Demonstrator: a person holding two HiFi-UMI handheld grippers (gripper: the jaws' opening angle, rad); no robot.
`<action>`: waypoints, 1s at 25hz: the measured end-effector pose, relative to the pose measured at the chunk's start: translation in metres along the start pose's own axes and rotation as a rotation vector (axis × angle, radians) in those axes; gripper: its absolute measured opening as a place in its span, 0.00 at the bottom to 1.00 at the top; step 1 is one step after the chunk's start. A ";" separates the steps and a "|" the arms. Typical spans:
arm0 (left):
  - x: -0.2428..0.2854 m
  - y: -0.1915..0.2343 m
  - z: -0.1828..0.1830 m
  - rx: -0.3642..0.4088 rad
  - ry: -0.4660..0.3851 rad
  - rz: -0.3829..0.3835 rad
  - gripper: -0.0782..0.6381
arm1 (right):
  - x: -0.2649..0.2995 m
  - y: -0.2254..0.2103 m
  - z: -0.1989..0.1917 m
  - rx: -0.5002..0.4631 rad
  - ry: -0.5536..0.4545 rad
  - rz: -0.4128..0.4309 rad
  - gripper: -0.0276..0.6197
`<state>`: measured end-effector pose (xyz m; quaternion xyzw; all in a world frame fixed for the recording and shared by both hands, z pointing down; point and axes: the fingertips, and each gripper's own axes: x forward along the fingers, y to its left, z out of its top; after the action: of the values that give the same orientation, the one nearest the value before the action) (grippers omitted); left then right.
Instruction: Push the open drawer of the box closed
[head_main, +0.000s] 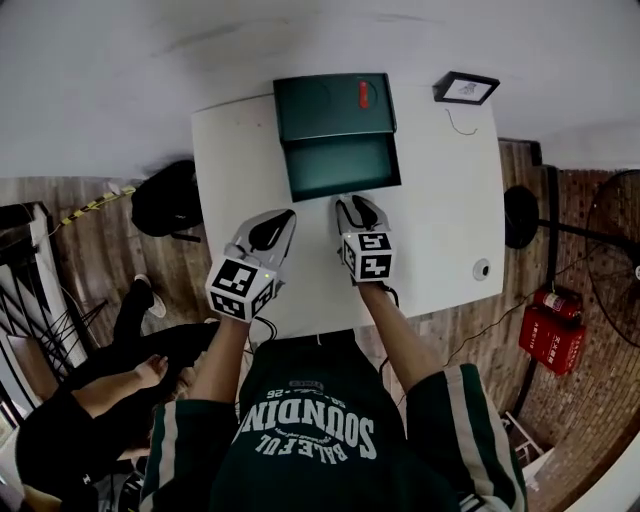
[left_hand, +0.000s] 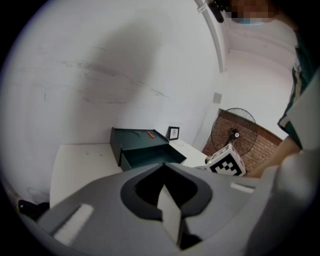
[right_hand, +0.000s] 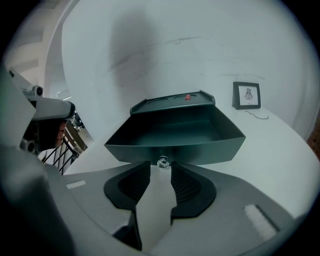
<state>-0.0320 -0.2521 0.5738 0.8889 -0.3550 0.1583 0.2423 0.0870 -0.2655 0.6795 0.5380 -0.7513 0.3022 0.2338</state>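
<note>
A dark green box (head_main: 335, 108) stands at the far side of the white table (head_main: 440, 200), its drawer (head_main: 343, 165) pulled out toward me. A small red thing (head_main: 363, 94) lies on its lid. My right gripper (head_main: 352, 203) sits at the drawer's front, open. In the right gripper view the drawer front (right_hand: 175, 150) fills the middle, and its small shiny knob (right_hand: 162, 162) lies between the tips of the right gripper (right_hand: 160, 166) without being pressed. My left gripper (head_main: 283, 217) hangs left of the drawer, shut and empty; from the left gripper (left_hand: 164, 171) the box (left_hand: 137, 140) is ahead.
A framed picture (head_main: 465, 88) stands at the table's back right, and a small round object (head_main: 482, 269) lies near the right edge. A fan (head_main: 610, 230) and a red case (head_main: 552, 330) are on the floor at the right. A person (head_main: 90, 390) sits at the lower left.
</note>
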 end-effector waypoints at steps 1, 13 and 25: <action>-0.001 0.001 -0.001 -0.003 0.002 0.003 0.18 | 0.002 -0.002 -0.001 0.016 0.007 -0.005 0.22; -0.005 0.016 -0.012 -0.031 0.010 0.027 0.18 | 0.013 -0.003 -0.004 0.054 0.056 0.007 0.15; -0.010 0.022 -0.019 -0.049 0.013 0.038 0.18 | 0.031 -0.007 0.020 0.050 0.048 0.029 0.15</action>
<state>-0.0565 -0.2505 0.5921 0.8747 -0.3741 0.1601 0.2634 0.0839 -0.3024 0.6875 0.5254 -0.7454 0.3372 0.2336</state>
